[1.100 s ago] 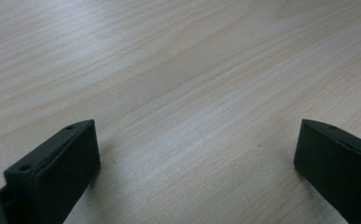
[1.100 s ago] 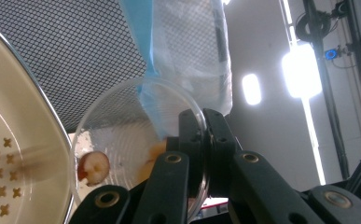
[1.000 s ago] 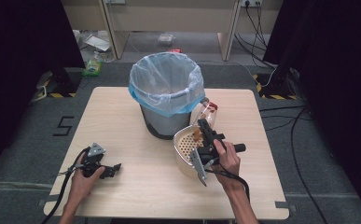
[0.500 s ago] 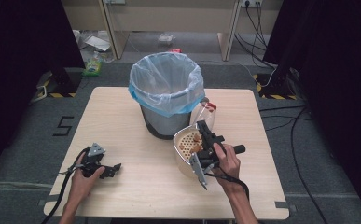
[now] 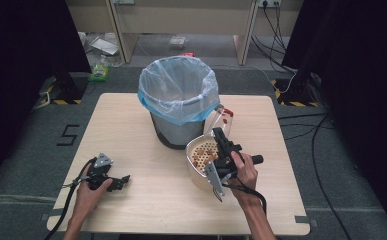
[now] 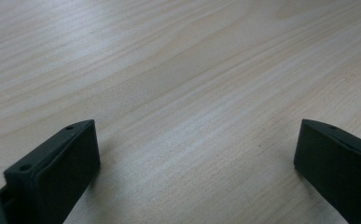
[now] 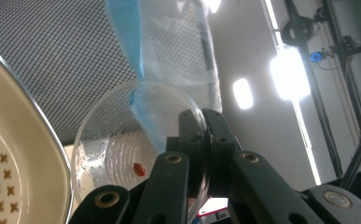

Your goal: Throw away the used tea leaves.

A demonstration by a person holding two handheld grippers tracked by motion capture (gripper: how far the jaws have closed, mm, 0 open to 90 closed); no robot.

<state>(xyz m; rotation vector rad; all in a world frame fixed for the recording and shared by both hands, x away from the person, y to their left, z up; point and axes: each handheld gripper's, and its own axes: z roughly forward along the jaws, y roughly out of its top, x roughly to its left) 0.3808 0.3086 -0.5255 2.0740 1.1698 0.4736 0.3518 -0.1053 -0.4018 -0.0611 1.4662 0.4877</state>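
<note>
The high view hangs above the person's side of the counter (image 5: 131,120), looking forward and down, far enough back to take in the whole top and the floor beyond it. The left gripper view sits low and very close, staring along its own tongs (image 6: 194,154) at bare counter (image 6: 178,70) wood. The right gripper view tilts upward, pressed near the mesh bin (image 7: 52,56) and clear bowl (image 7: 122,135), which the high view shares as bin (image 5: 178,100) and bowl (image 5: 221,120).

Lined bin (image 5: 178,100) on table (image 5: 131,120), right gripper (image 5: 224,142) holding clear bowl (image 5: 220,119)
</note>
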